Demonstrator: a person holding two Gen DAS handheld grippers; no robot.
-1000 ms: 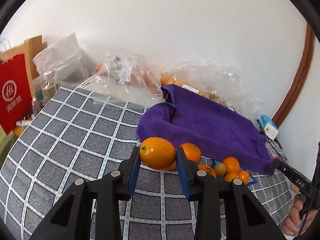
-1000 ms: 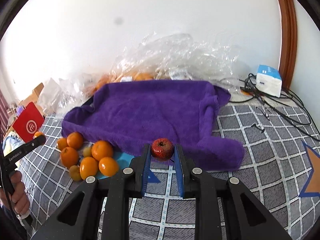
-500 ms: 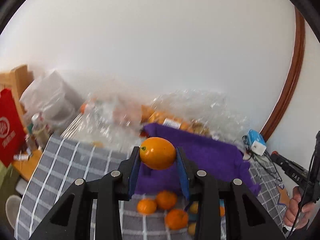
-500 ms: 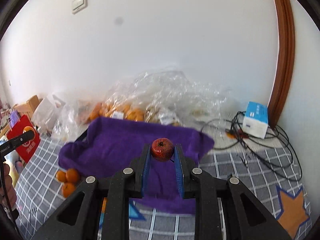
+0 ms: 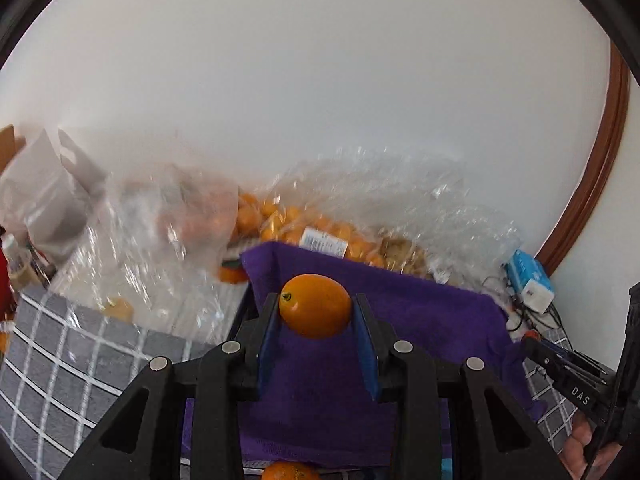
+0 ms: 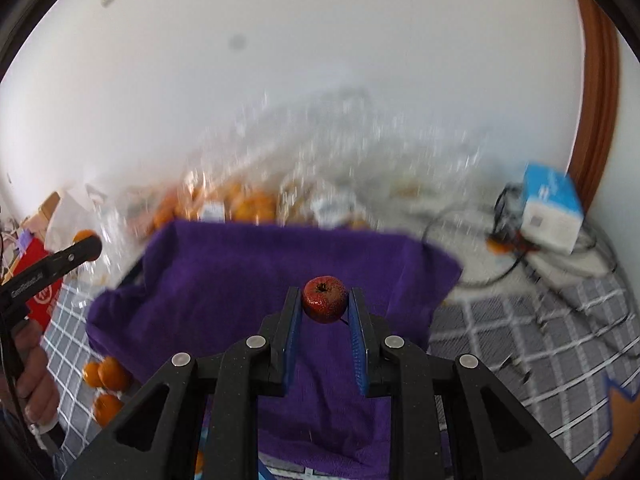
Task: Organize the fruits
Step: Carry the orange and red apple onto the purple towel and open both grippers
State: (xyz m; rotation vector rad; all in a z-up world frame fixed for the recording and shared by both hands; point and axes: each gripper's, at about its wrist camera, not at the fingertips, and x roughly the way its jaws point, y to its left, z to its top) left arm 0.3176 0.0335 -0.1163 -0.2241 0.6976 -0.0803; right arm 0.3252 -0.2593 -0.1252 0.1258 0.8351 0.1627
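Note:
My left gripper (image 5: pixel 315 310) is shut on an oval orange fruit (image 5: pixel 315 305), held in the air over the purple towel (image 5: pixel 420 320). My right gripper (image 6: pixel 324 306) is shut on a small red fruit (image 6: pixel 324 299), also above the purple towel (image 6: pixel 224 276). The left gripper shows at the left edge of the right wrist view (image 6: pixel 86 246), with a hand (image 6: pixel 34 376) on its handle. Loose oranges (image 6: pixel 106 374) lie on the grey checked cloth (image 6: pixel 520 340) by the towel's left side. One orange (image 5: pixel 286 472) peeks out below the towel's near edge.
Clear plastic bags of oranges (image 5: pixel 300 228) pile against the white wall behind the towel. A blue and white box (image 6: pixel 552 210) with cables sits at the right by a brown door frame (image 6: pixel 596 80). A red bag (image 6: pixel 40 300) and a grey bag (image 5: pixel 44 200) stand at the left.
Both grippers have moved forward and risen slightly with their fruits, so the towel and bags now sit closer and the loose oranges have dropped toward the bottom edge of both views.

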